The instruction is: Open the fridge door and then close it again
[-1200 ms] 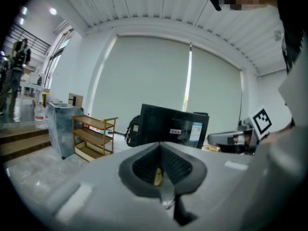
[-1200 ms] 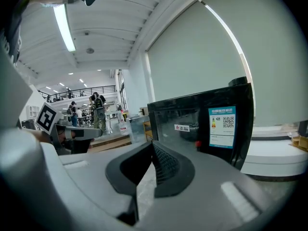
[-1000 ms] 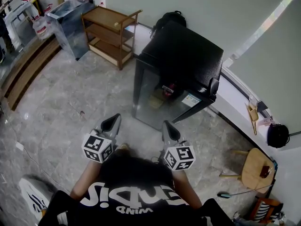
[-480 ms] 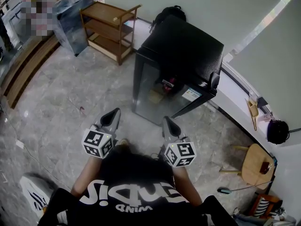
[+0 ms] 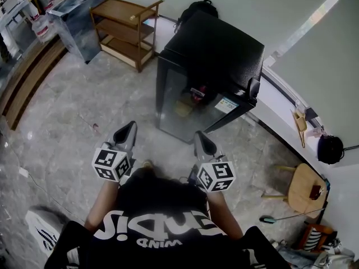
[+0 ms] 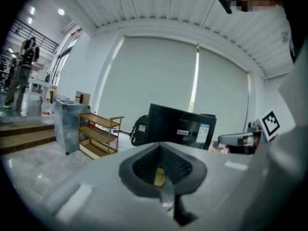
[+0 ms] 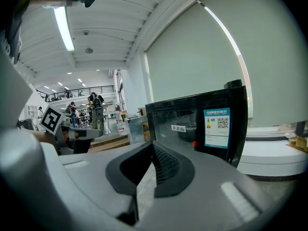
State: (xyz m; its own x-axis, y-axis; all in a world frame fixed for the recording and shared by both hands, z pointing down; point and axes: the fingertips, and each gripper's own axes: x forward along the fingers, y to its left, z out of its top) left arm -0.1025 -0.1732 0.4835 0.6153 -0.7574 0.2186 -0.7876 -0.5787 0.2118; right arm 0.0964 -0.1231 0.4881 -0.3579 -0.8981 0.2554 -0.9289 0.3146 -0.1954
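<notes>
Over the last second very little had changed. The squat black fridge with a dark glass door (image 5: 216, 55) had slid only a touch up and to the left in the head view, a shift of the head camera as much as anything. The two hand-held grippers had kept their level, forward-pointing pose in front of the person's chest. The fridge stood on the grey marbled floor (image 5: 73, 111) at about 12 to 1 o'clock from the person, well apart from both tools, and its door looked flush against the cabinet, so it was not yet opened. The left gripper (image 5: 128, 132) pointed toward 12 o'clock. Its own view showed its ribbed dark pads pressed together with nothing between them, and the fridge (image 6: 180, 126) upright beyond its tip. The right gripper (image 5: 202, 142) sat just beside it at the same height, its jaws likewise closed and empty. Its view looked straight at the glass door and the blue-and-white label on it (image 7: 216, 126). A three-tier wooden shelf trolley (image 5: 126, 29) stood at about 11 o'clock and a round wooden stool (image 5: 305, 189) at about 3 o'clock, both clear of the path. Judged from this, the task had barely begun. The approach was unfinished, and a gripper would need to reach the door's free edge before any pull could start.
</notes>
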